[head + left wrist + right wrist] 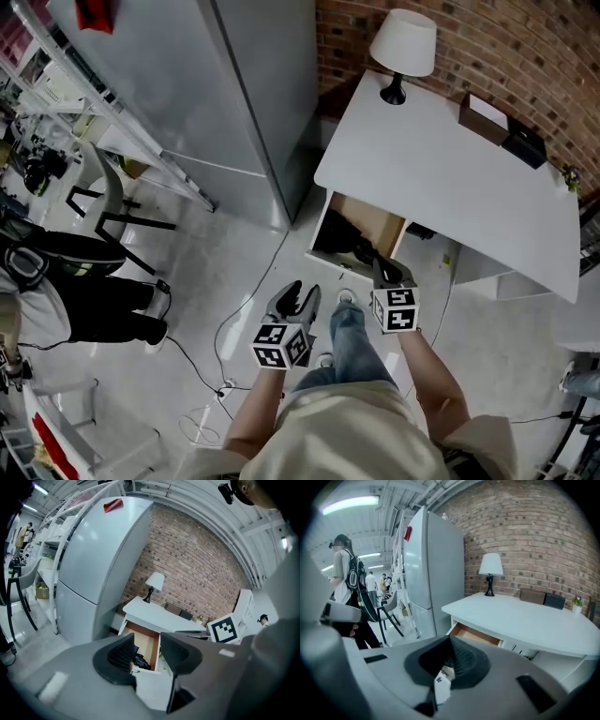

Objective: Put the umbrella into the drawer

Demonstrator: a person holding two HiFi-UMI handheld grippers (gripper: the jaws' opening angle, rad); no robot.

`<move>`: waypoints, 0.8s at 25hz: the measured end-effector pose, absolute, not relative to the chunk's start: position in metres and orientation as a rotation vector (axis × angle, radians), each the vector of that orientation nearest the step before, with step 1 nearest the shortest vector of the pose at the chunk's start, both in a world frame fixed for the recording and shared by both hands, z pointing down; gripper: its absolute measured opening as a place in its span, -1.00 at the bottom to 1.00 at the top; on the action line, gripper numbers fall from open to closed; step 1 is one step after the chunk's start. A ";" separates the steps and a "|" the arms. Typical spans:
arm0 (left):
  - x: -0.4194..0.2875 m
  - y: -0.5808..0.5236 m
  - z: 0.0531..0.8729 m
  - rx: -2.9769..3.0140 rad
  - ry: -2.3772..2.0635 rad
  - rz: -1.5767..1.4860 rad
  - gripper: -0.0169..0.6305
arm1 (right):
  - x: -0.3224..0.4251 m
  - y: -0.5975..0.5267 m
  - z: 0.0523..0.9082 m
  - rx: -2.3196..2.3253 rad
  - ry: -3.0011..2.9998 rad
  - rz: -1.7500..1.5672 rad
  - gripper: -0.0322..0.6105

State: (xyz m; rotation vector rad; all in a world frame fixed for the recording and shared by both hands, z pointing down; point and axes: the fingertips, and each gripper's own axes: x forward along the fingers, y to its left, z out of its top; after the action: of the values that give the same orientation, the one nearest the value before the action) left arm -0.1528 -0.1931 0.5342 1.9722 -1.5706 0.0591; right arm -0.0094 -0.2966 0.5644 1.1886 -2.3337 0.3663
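Note:
The white desk's wooden drawer (380,223) stands pulled open, and a dark folded umbrella (349,247) lies inside it. In the left gripper view the umbrella (138,661) shows as a black shape in the drawer (146,640), seen through the gap between the jaws. My left gripper (298,300) hovers over the floor in front of the drawer, its jaws partly apart with nothing between them (147,652). My right gripper (387,272) is raised near the drawer's front right corner. Its pads meet and hold nothing (451,660). The drawer (476,635) shows beyond them.
A white desk (450,159) carries a table lamp (403,47) and two small boxes (502,127) against a brick wall. A tall grey fridge (197,84) stands left of the desk. A person in dark clothes (75,291), a chair (108,202) and a floor cable (220,337) are at left.

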 end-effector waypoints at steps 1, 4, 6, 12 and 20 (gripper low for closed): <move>-0.152 -0.187 0.531 1.976 -1.575 0.063 -0.41 | -0.008 -0.288 0.554 1.199 -2.347 0.369 -0.89; -0.153 -0.166 0.520 1.990 -1.592 0.077 -0.59 | -0.005 -0.261 0.528 1.204 -2.385 0.382 -0.89; -0.156 -0.152 0.513 1.994 -1.614 0.077 -0.68 | -0.005 -0.243 0.512 1.205 -2.421 0.380 -0.89; -0.151 -0.122 0.483 2.037 -1.665 0.076 -0.91 | 0.001 -0.200 0.464 1.234 -2.514 0.304 -0.89; -0.141 -0.089 0.455 2.119 -1.674 0.060 -0.91 | 0.000 -0.150 0.421 1.247 -2.626 0.242 -0.89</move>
State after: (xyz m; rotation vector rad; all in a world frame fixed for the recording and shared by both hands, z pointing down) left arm -0.1409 -0.0891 0.4552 2.1190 -1.6737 0.0603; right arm 0.0001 -0.1497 0.4213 1.2475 -2.6262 0.2416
